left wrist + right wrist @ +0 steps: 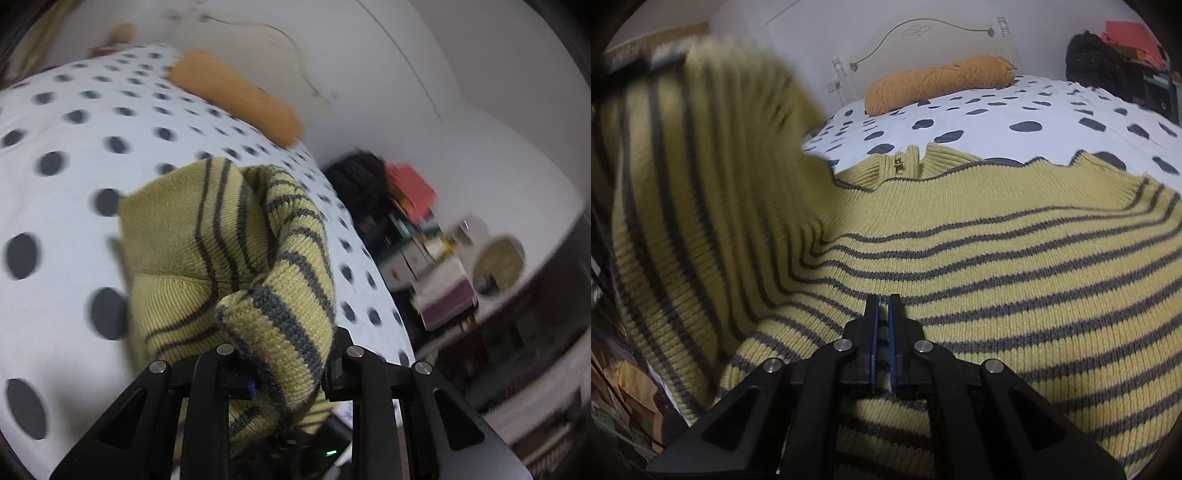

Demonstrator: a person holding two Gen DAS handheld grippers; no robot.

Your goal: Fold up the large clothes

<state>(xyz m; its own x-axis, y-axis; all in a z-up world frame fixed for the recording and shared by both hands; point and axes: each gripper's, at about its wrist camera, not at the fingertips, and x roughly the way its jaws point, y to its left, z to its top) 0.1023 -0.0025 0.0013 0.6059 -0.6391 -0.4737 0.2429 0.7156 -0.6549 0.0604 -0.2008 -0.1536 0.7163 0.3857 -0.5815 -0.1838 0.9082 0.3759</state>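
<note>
The left gripper (288, 373), a black two-finger claw, is clamped on a thick bunched fold of the yellow-green knitted sweater with grey stripes (229, 254); the knit wraps over and hides its fingertips, and the held part rises in a lump above the bed. The right gripper (884, 332), also black with blue pads on its fingers (874, 328), has its jaws drawn nearly together with only a thin slit between them, and a sliver of the same sweater (979, 258) shows in that slit, so it pinches a thin layer of the knit near the lower body of the garment. From there the sweater spreads flat across the bed toward its ribbed collar with a small gold zip pull (898, 162), while its left part is lifted up in a blurred sheet at the side of the right wrist view. Beneath it lies the white bedsheet with dark grey spots (997, 110). Farther back an orange-brown cylindrical pillow (938, 81) rests against the white carved headboard (923, 37), and a black bag (1097, 62) stands beside the bed.
</note>
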